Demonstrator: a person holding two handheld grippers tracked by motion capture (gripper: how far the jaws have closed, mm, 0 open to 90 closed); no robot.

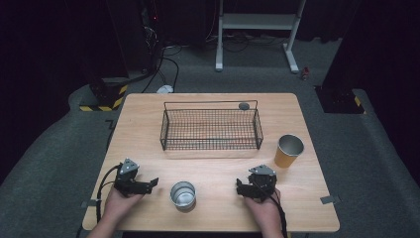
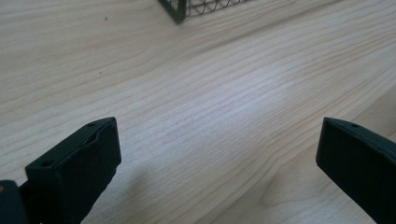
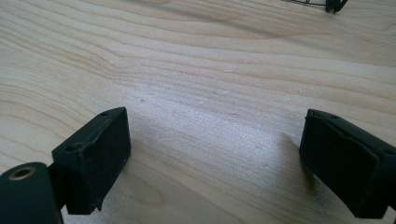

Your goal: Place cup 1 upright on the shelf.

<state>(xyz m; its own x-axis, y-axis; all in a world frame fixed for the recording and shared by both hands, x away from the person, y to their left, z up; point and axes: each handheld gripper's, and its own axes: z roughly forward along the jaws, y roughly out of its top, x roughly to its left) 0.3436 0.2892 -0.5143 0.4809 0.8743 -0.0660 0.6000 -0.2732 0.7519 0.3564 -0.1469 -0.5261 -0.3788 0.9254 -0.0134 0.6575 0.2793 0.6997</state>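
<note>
With both tools resting near the front edge of the wooden table (image 1: 218,218), the work in hand appears to be picking up a cup for the basket, and neither tool has closed on anything yet. The left gripper (image 1: 152,183) lies on the table top with its jaws spread wide and empty; in the left gripper view the bare wood grain fills the gap between them. The right gripper (image 1: 239,188) is in the same condition: jaws apart, nothing between them, resting on the wood. The silver metal cup (image 1: 183,194) stands upright, mouth up, between the two tools, just beside the left gripper's tips and somewhat farther from the right gripper. For a sound grasp, approach from the left tool, keep the jaws fully spread until the rim wall sits between them, and place one jaw inside and one outside the wall, or straddle the body low down; thin metal is likely to be slick, so close squarely to avoid tipping it. The orange-sleeved metal cup (image 1: 288,150) stands upright farther off, near the right edge and well apart from both tools. Beyond it, the black wire basket (image 1: 211,130) sits mid-table, with a small dark round object (image 1: 243,105) by its far right corner.
</note>
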